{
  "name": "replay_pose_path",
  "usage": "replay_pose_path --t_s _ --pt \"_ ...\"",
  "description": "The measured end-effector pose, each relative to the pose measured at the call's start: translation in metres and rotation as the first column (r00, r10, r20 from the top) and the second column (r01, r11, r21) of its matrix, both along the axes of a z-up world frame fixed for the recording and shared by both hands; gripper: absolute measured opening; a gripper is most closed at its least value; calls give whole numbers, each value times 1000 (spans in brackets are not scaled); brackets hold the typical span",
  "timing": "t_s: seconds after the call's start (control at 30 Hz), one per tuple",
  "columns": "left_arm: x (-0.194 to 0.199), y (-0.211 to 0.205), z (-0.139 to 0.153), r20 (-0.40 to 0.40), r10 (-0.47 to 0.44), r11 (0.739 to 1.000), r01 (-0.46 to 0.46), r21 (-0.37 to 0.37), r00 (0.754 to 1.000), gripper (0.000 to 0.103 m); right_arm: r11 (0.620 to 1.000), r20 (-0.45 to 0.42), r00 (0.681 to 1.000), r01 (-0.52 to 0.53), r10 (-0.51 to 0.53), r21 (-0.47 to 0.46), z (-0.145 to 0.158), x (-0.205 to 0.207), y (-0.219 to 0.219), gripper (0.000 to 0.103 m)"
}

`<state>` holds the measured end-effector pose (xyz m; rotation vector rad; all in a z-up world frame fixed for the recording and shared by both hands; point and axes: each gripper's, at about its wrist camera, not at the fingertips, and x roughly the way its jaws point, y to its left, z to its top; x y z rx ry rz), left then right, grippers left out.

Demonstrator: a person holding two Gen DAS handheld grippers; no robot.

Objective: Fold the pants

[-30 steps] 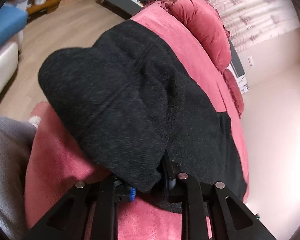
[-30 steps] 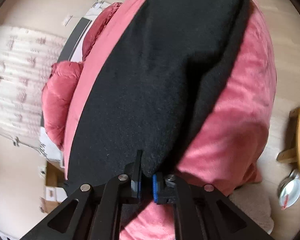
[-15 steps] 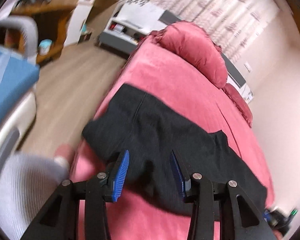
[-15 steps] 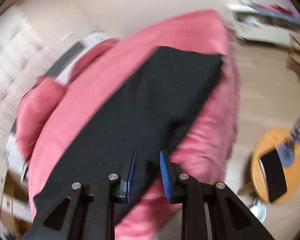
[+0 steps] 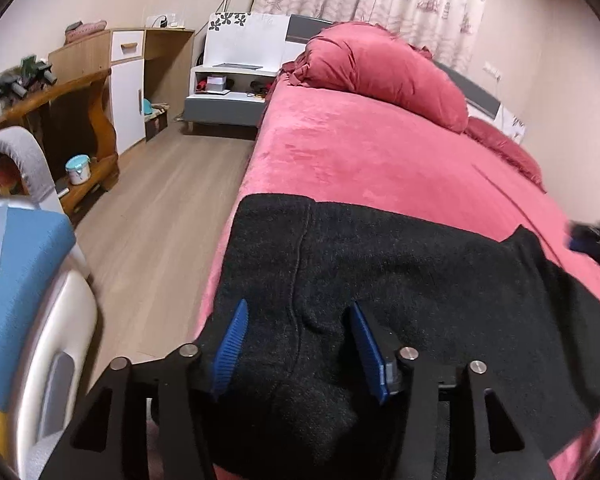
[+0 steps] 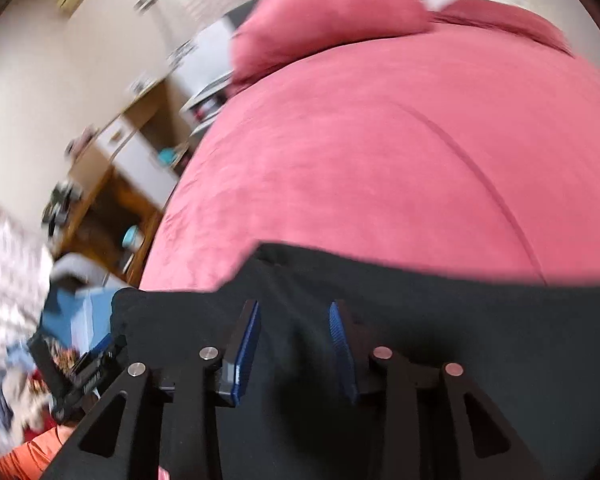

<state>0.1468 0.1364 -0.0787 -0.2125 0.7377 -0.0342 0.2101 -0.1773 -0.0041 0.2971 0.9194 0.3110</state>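
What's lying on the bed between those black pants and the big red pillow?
Nothing: in the left wrist view, only bare red bedspread stretches from the pants up to the pillow. The blurrier right wrist view agrees.

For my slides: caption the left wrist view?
Open left hand-held gripper above black pants lying on a pink bed.

Warm indoor light, fisheye-bent edges, right view motion-blurred
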Motion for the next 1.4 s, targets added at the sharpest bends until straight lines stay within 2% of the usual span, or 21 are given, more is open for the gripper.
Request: replay_pose_path --t_s 0.13,0.2,0.3,0.37,0.47,0.6,0.63,0.7,0.73,0.8,0.87,0.93,0.97,1.03,1.1,1.13,1.2,1.23,1.3,1.33,1.4 --pt "1 3 -1 3 -17 999 17 -33 1000 64 1000 -81 996 -30 30 6 -12 57 22 37" --pt "2 -1 0 5 -39 999 39 -29 999 75 999 -167 985 -41 42 6 -26 77 26 37" --pt "2 -11 0 1 -68 998 68 12 998 87 995 -280 957 -61 79 74 -40 82 23 37" --pt "3 -16 0 -4 -79 996 79 33 997 91 994 -297 951 -56 82 97 -45 80 20 37" --pt "4 -19 -2 -7 -87 995 87 44 996 94 986 -319 943 -46 96 161 -53 83 13 37" --pt "5 -18 -2 -3 -88 996 88 29 996 94 970 -394 900 -102 185 222 -67 100 34 39" --pt "5 -17 -1 2 -88 996 88 22 996 94 977 -371 914 -96 163 191 -66 102 38 36" --pt "0 -12 3 31 -78 997 78 -4 996 94 986 -328 940 -45 96 158 -60 105 37 18" --pt "-2 -9 4 45 -67 997 68 -21 997 94 985 -286 957 0 51 174 -53 107 33 13" --pt "-1 0 3 47 -35 998 38 -55 998 94 981 -217 976 58 -17 186 -43 107 23 10" --pt "3 7 0 22 19 998 -18 -61 1000 95 971 -208 975 125 -82 202 -51 110 15 9" --pt "11 16 -11 -52 59 994 -63 -86 997 98 973 -218 969 152 -113 171 -66 115 18 9" --pt "17 22 -18 -93 66 989 -77 -123 994 103 979 -214 971 138 -104 152 -71 117 20 9" --pt "25 35 -35 -175 62 967 -103 -233 983 103 978 -217 972 124 -87 165 -75 120 17 10" --pt "28 42 -44 -205 56 943 -118 -310 977 103 973 -240 969 114 -65 200 -72 122 9 10" --pt "28 42 -44 -204 57 944 -119 -308 977 103 977 -235 970 110 -65 183 -66 121 6 10" --pt "26 39 -41 -193 63 951 -117 -286 979 103 976 -122 972 209 -202 54 -42 109 -8 22" --pt "25 38 -40 -189 66 953 -118 -280 980 103 962 -79 962 268 -263 55 -33 97 -24 25" --pt "24 36 -37 -184 71 956 -119 -270 980 103 942 -33 951 308 -307 131 -22 77 -44 27" --pt "23 35 -35 -180 73 958 -120 -262 981 103 936 3 953 298 -304 184 -15 58 -50 27" --pt "21 30 -30 -167 83 964 -121 -237 982 103 949 29 964 255 -264 186 -14 31 -46 27"
